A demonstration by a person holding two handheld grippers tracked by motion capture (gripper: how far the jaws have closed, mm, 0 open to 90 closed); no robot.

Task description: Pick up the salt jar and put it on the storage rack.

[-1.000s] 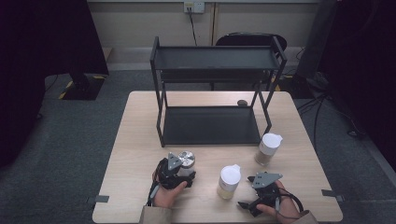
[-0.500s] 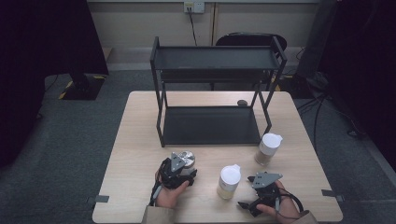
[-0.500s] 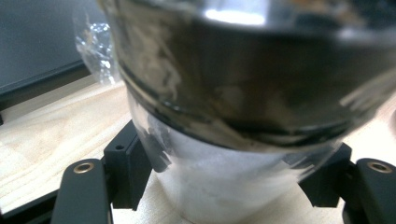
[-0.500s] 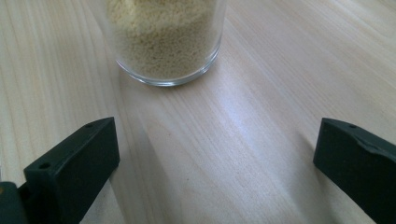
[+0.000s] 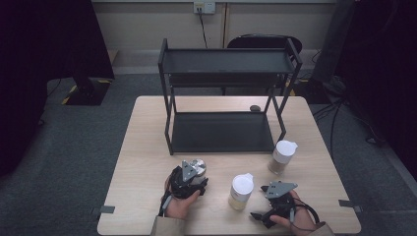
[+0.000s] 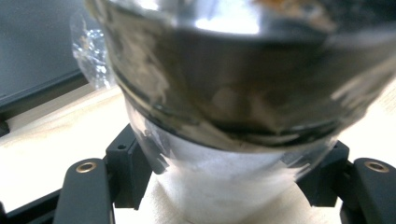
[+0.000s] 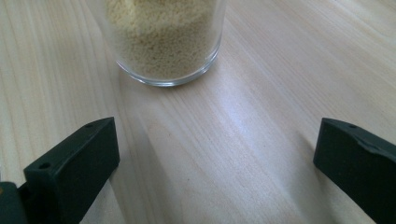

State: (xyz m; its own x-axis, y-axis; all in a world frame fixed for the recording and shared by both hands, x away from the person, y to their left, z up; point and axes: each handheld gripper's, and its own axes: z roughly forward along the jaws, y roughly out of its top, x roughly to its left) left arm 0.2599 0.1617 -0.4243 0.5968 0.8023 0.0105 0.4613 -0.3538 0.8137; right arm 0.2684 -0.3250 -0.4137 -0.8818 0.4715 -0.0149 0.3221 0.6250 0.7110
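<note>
The high view is looking down on the table [image 5: 147,147]; gripper views are sitting close, sharing its six-o'clock edge.

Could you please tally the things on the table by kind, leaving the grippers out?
White-lidded jars: 2, one near the front edge, one by the shelf's right leg
Silver-lidded jar: 1
Black two-tier shelf: 1
Small dark object behind the shelf: 1
Total: 5
</note>
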